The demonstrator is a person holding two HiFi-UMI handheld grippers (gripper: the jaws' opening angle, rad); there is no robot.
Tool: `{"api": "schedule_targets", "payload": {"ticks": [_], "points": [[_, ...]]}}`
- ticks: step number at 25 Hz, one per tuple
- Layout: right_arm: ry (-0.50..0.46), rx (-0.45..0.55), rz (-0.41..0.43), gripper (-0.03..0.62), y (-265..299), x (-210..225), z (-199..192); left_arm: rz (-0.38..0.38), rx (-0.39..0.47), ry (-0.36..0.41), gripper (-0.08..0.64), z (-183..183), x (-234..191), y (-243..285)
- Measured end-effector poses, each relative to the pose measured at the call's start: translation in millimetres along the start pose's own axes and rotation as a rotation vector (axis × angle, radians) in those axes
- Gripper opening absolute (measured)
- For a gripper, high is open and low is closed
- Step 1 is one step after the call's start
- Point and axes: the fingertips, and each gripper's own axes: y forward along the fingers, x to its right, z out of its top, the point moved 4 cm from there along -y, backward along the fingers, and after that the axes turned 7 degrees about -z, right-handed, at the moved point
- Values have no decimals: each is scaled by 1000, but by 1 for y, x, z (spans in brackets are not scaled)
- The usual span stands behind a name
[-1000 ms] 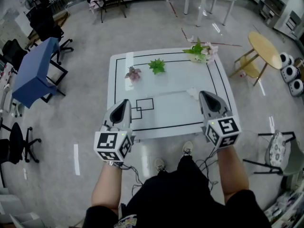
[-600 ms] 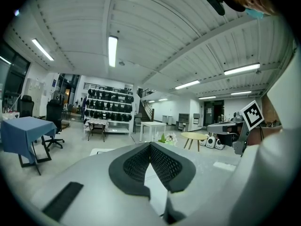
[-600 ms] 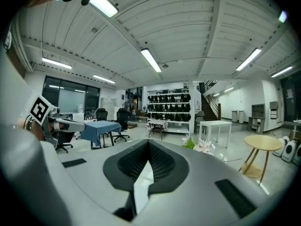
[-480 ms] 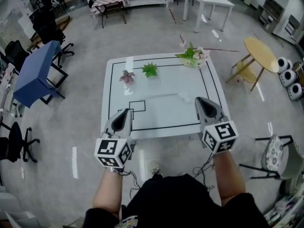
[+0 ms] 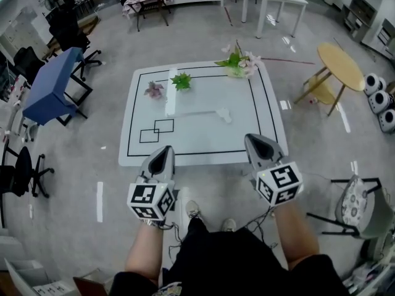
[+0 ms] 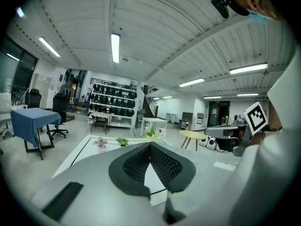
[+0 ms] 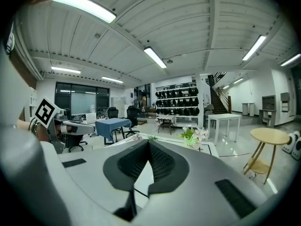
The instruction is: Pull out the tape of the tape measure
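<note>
The head view looks steeply down on the white surface (image 5: 203, 134) from high above. Both gripper views look almost level across that same surface from its near edge.

Table (image 5: 197, 142) directly ahead. On it: tape measure (image 5: 224, 115) right of centre, tape (image 5: 191, 112) running left from it. Two small plants (image 5: 153, 90) (image 5: 181, 80) near the far left corner, flower bunch (image 5: 239, 63) at the far edge, right. Left gripper (image 5: 165, 151) and right gripper (image 5: 250, 140) at the near edge, well apart. Round table (image 5: 341, 66) off right, draped table (image 5: 52, 82) off left.
</note>
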Motion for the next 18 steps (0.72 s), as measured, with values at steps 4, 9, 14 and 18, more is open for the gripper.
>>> {"api": "schedule_targets", "payload": {"ticks": [4, 9, 14, 18], "points": [[10, -9, 30, -3, -22, 10, -14, 23, -17, -12, 3, -16, 31, -8], [6, -7, 72, -3, -44, 13, -22, 65, -12, -7, 3, -23, 60, -31], [-1, 7, 116, -3, -58, 8, -25, 115, 3, -1, 3, -27, 77, -56], [7, 8, 134, -3, -66, 3, -25, 137, 3, 1, 3, -28, 84, -72]]}}
